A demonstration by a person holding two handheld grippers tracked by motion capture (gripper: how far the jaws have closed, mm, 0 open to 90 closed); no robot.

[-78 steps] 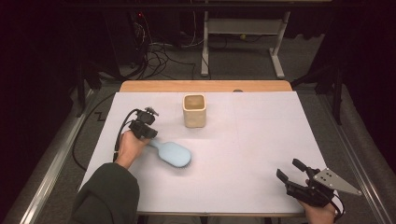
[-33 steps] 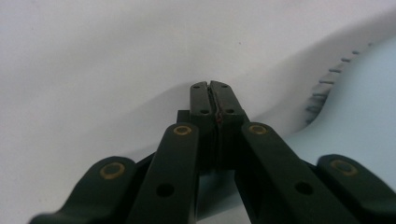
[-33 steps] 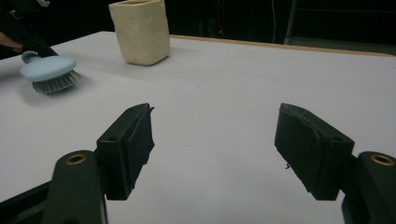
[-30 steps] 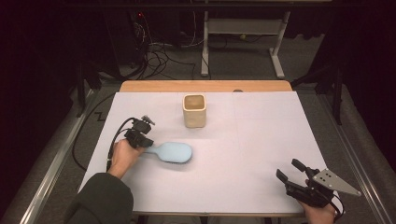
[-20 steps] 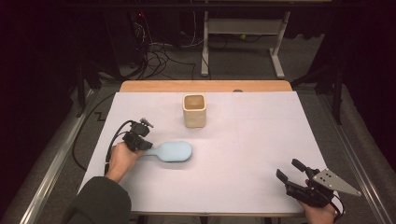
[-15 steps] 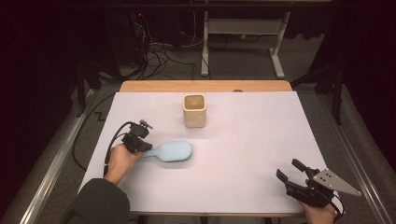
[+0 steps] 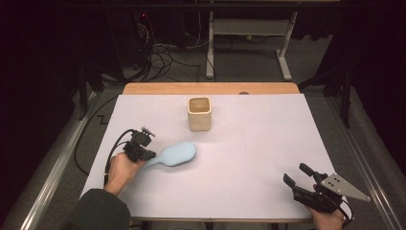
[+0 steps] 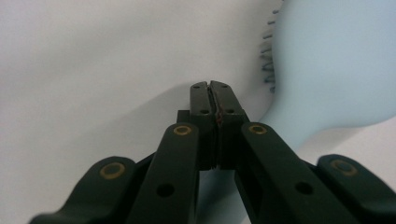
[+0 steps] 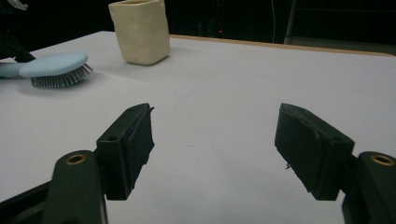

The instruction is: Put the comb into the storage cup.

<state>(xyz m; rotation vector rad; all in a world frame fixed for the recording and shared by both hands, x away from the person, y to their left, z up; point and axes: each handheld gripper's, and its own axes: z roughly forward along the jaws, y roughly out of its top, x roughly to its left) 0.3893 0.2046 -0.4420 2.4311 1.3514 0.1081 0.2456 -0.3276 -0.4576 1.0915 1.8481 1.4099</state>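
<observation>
Your left tongs (image 7: 143, 154) look pinched tight beside the brush (image 7: 174, 154) handle, possibly missing it; lifting may leave it. Right tongs (image 7: 301, 177) gape empty.

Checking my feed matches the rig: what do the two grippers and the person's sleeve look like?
Both are black. The left gripper trails a black looped cable; its claw links carry brass rivets. The right gripper bears a grey three-cornered plate. The left sleeve is dark green.
</observation>
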